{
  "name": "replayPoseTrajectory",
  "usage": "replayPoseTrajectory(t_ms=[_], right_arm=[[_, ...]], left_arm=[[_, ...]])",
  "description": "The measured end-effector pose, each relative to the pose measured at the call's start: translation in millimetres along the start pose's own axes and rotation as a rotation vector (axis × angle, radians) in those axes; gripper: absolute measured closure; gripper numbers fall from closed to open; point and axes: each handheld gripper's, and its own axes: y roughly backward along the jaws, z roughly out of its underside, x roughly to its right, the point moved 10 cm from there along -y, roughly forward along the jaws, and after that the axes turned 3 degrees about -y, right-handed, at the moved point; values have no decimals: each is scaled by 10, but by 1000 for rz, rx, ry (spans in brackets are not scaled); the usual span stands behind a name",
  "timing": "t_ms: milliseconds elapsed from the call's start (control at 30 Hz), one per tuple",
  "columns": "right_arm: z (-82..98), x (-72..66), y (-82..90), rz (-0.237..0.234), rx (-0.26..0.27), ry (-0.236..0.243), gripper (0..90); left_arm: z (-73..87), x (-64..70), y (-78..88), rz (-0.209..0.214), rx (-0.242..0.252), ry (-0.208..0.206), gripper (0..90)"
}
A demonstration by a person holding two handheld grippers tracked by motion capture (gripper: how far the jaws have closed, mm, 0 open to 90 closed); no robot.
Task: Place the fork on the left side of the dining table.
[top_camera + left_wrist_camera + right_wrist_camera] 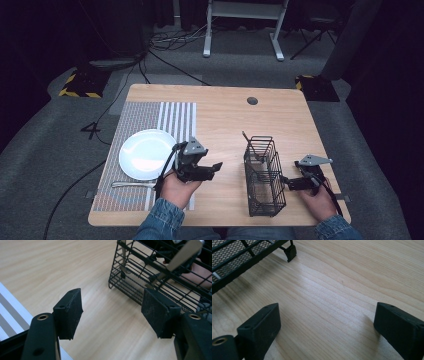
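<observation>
Wooden counter (225,120), dark room behind. Wire basket (264,176) stands between both grippers, long axis running away from the person, a utensil (251,146) upright inside. Left gripper (216,168) empty, jaws wide, pointing toward it; right gripper (286,182) wide, empty, just beside its wall, nearer.

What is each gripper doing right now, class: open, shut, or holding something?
Left gripper: open, holding nothing, pointed toward the wire basket.
Right gripper: open, holding nothing, over bare table beside the basket.
</observation>
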Motion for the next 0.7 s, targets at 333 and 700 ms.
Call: replayPoseTrajectory(t_ms=[333,700], right_arm=[[0,2,1,6,0,0,75],[1,6,3,10,1,-1,76]], left_arm=[[-398,32,-116,64,44,-18,284],[-632,68,-410,96,31,-31,428]])
